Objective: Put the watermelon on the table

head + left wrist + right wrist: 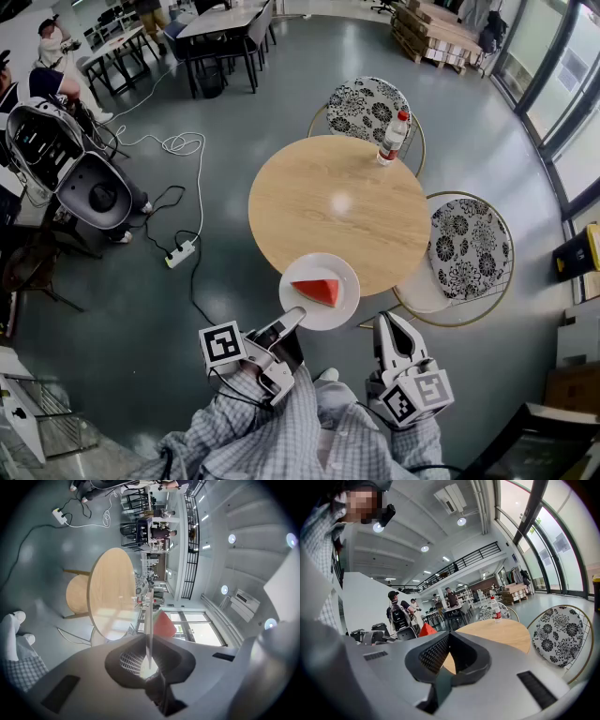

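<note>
Left gripper (294,320): jaws are clamped narrowly on the near rim of a white plate (343,279), which is held at the near edge of the round counter (319,192); whether it rests there cannot be told. Watermelon (319,292): one red wedge, laid on the plate. Right gripper (387,324): jaws are shut together with nothing between them, positioned just right of the plate and apart from it; a bottle (394,138) is stood upright at the counter's far edge.
</note>
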